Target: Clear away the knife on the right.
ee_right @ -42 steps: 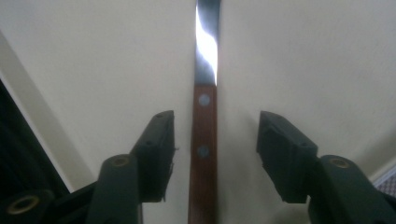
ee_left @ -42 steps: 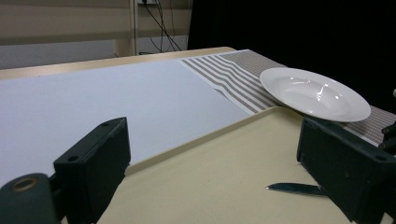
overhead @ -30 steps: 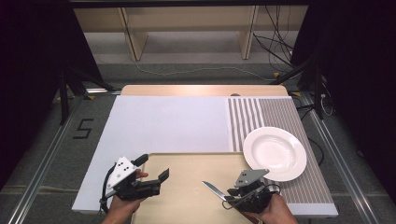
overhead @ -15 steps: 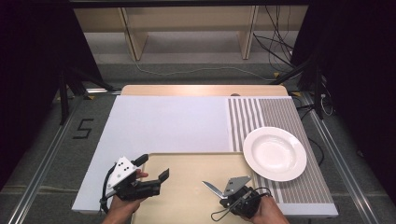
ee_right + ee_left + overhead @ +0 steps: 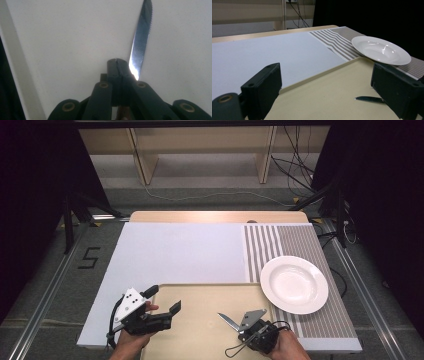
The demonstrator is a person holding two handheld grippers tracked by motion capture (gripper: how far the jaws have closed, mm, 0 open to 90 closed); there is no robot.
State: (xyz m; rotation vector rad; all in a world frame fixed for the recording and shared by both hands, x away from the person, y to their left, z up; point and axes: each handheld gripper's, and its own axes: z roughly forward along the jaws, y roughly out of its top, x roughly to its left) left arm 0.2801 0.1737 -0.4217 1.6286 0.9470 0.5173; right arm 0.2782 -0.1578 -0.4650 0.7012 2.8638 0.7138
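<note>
right gripper (image 5: 239, 326): near right, over the near right part of the tray; jaws pressed together on the knife handle, pads meeting in the right gripper view with the blade sticking out past them.
knife (image 5: 229, 321): in the right jaws, blade pointing left and far over the tray; serrated edge, shiny steel. Whether the tip rests on the tray or floats just above it, cannot tell.
knife handling: judged light, rigid, slick on the blade, sharp at the teeth; hold belongs on the handle, well back from the edge, as it is now. A thin handle could pivot in a two-pad grip, so keep it low and level.
left gripper (image 5: 162, 305): near left, at the left edge of the tray; jaws wide apart, nothing between them, pointing toward the plate.
tray (image 5: 200, 295): beige, flat, low rim, near middle of the bench; nothing lying in it apart from the held knife above it.
plate (image 5: 294, 284): white, shallow, right of the tray on the striped mat, touching or just overlapping the tray's far right corner; empty. Judged fragile, heavier than the knife.
striped mat (image 5: 280, 240): right side, runs far.
bench (image 5: 210, 216): white sheet covers the left and middle, bare wood strip at the far edge.
</note>
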